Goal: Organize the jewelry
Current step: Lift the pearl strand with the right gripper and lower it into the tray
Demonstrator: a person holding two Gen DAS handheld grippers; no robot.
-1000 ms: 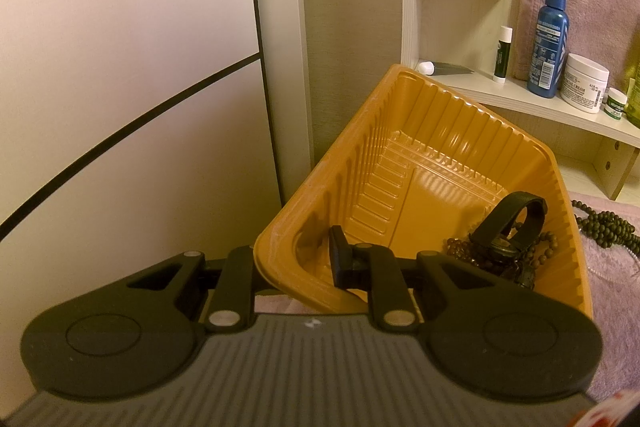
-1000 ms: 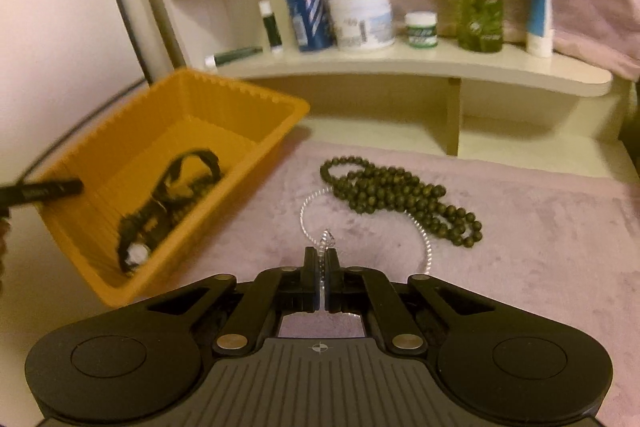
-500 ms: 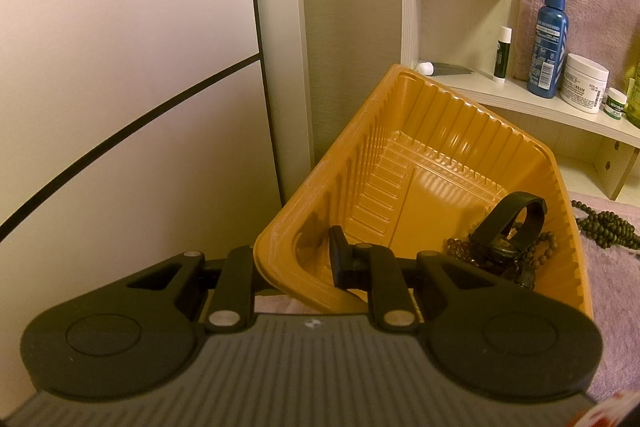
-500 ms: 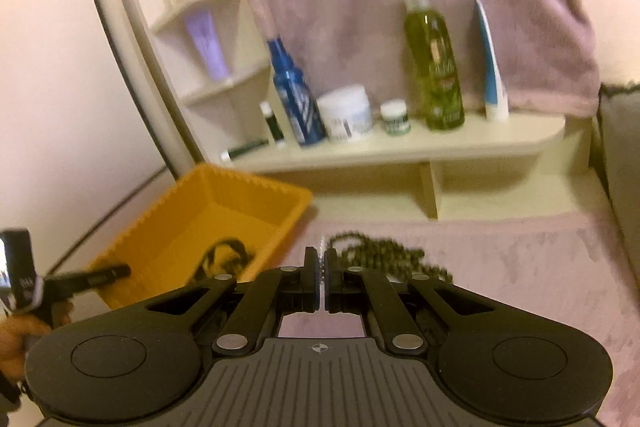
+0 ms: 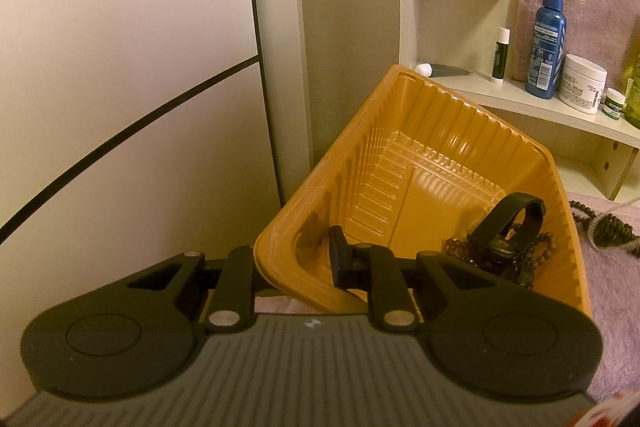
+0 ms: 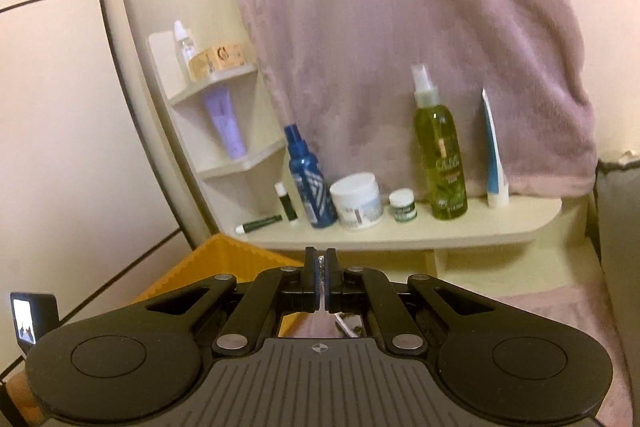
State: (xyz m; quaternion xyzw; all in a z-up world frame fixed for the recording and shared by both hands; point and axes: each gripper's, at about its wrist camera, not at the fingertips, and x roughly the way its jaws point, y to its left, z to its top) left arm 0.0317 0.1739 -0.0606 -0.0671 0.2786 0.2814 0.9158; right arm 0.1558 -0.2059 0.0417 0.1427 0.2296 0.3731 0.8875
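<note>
Jaws of left gripper [image 5: 296, 263] clamp tray [image 5: 440, 163]; only right gripper [image 6: 320, 281] view shows chain [image 6: 321, 267] pinched.

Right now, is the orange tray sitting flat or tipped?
Tipped: the left gripper clamps the orange tray by its near wall, and the floor slopes toward the watch.

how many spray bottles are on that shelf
2: a blue plastic spray bottle near the shelf's left end, and a taller green clear spray bottle towards its right. None seems hidden.

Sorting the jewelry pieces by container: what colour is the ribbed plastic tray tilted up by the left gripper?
Orange-yellow; the ribbed plastic tray shows best in the left wrist view.
</note>
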